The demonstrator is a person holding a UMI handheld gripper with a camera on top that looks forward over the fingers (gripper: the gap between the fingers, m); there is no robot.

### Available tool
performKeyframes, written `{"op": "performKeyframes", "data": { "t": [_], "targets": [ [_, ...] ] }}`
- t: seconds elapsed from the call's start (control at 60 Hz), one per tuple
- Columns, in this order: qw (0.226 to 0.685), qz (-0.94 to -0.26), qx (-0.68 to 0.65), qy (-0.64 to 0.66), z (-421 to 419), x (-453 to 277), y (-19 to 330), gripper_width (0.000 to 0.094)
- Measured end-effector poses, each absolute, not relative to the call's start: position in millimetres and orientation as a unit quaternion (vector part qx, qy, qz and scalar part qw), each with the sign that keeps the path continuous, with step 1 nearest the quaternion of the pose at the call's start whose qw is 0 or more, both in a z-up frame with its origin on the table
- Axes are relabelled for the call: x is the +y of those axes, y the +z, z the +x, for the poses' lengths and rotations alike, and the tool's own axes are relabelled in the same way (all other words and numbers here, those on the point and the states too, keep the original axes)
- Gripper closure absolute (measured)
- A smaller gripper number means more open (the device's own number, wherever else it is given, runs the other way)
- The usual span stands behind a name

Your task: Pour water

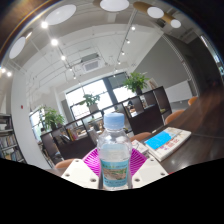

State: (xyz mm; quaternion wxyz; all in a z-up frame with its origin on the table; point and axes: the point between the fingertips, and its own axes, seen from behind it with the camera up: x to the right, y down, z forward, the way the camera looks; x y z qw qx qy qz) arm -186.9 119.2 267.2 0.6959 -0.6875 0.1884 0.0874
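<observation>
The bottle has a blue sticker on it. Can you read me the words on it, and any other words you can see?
Water bottle, between the gripper fingers: its blue label has print, too blurred to read.
Flat blue and white thing on the table beyond: markings too small to read.
No other words or signs can be read.

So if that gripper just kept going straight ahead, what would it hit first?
Nothing new: the water bottle already sits between the gripper's fingers, filling the way. They look pressed on it, though contact is hard to confirm.
</observation>
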Motion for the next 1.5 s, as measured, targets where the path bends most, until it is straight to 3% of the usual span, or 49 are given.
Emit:
{"op": "performKeyframes", "data": {
  "t": [0.217, 0.333, 0.617, 0.65, 0.783, 0.9, 0.933, 1.017, 1.05, 1.3, 1.5],
  "targets": [
    [0.669, -0.715, 0.159, -0.122, -67, 118, 228, 0.0607],
    [0.644, -0.735, 0.160, -0.140, -28, 138, 170, 0.0607],
    [0.596, -0.778, 0.143, -0.140, -18, 138, 75, 0.0576],
    [0.618, -0.759, 0.145, -0.144, -16, 146, 82, 0.0576],
    [0.621, -0.757, 0.149, -0.140, -17, 140, 78, 0.0575],
    [0.618, -0.759, 0.154, -0.136, -16, 140, 78, 0.0481],
    [0.612, -0.764, 0.154, -0.136, -16, 139, 74, 0.0444],
    [0.579, -0.791, 0.147, -0.136, -21, 127, 56, 0.0186],
    [0.573, -0.796, 0.141, -0.136, -25, 120, 53, 0.0157],
    [0.545, -0.822, 0.086, -0.144, -76, 42, 47, 0.0148],
    [0.545, -0.828, 0.058, -0.119, -133, -46, 71, 0.0145]
  ]
}}
